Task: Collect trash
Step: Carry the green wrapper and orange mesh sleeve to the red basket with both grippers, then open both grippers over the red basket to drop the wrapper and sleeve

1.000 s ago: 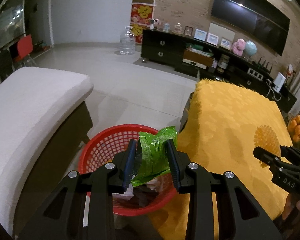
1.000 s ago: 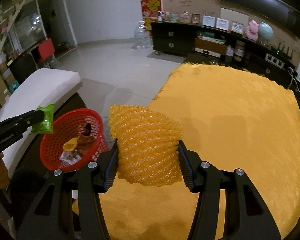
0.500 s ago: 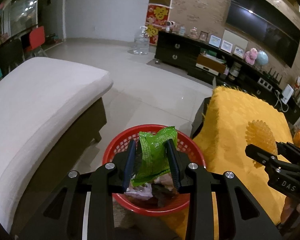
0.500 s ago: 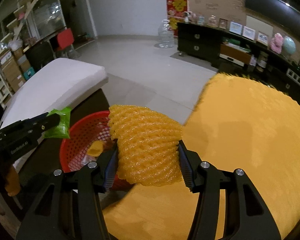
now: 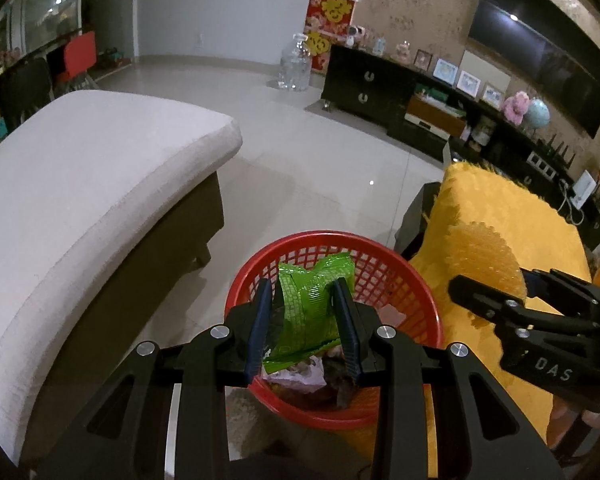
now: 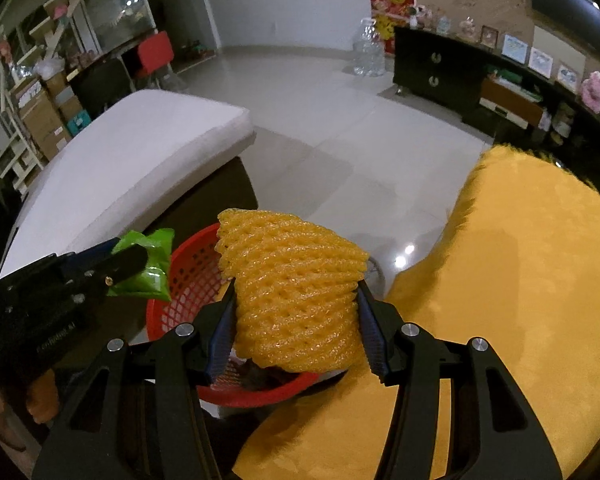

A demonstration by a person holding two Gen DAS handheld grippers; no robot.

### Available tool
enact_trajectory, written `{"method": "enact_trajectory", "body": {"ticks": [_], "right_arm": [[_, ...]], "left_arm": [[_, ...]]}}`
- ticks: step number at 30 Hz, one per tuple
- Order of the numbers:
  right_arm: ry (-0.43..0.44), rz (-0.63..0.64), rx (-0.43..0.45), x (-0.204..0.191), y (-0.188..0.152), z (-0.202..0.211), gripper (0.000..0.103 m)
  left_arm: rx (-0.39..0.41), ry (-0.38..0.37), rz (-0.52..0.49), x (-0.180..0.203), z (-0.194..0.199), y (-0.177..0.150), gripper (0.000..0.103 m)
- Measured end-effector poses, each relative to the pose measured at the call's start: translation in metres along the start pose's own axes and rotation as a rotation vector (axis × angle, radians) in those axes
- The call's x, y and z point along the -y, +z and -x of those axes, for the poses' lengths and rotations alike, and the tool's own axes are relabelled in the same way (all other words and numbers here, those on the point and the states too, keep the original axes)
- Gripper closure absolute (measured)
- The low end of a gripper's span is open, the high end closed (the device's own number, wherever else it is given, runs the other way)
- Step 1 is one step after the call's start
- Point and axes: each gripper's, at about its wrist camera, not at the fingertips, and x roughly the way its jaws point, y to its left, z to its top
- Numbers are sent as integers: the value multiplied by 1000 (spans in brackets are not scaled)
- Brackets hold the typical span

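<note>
1 red basket sits on the floor between a white sofa and a yellow cloth. The left gripper clamps 1 green wrapper, long axis upright, above the basket. The right gripper clamps 1 yellow foam net over the basket's rim.

Glossy crinkled green plastic wrapper, matt yellow foam net, shiny red plastic mesh basket, fuzzy yellow cloth, polished floor tiles, matt pale cushion, matt black plastic hand-held gripper with metal screws
</note>
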Motion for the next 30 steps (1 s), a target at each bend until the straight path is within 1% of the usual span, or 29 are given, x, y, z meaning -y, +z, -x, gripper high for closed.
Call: {"method": "enact_trajectory", "body": {"ticks": [11,13,17,19,23,25,27,30], "right_arm": [[42,-3,-77,-8,5,-28,49],[53,-4,-94,-9,6,-34,46],[79,-12,-112,-11,5,-40,43],[89,-27,-115,-10,5,-41,37],[133,-62,-116,-3,7,-41,35],[158,-90,-119,0,7,-42,33],[185,-117,-123,4,8,-42,32],[203,-129,-126,6,8,-41,32]], "left_arm": [[-35,-12,15,1,-16,2,72],[-36,-13,17,1,-17,2,72],[-46,-12,22,-1,-19,4,72],[-53,-19,34,-3,-21,4,72],[-55,-31,43,-6,-21,3,72],[-56,-29,42,-6,-21,3,70],[-56,-31,47,-6,-20,3,66],[-57,-33,56,-9,-21,3,62]]}}
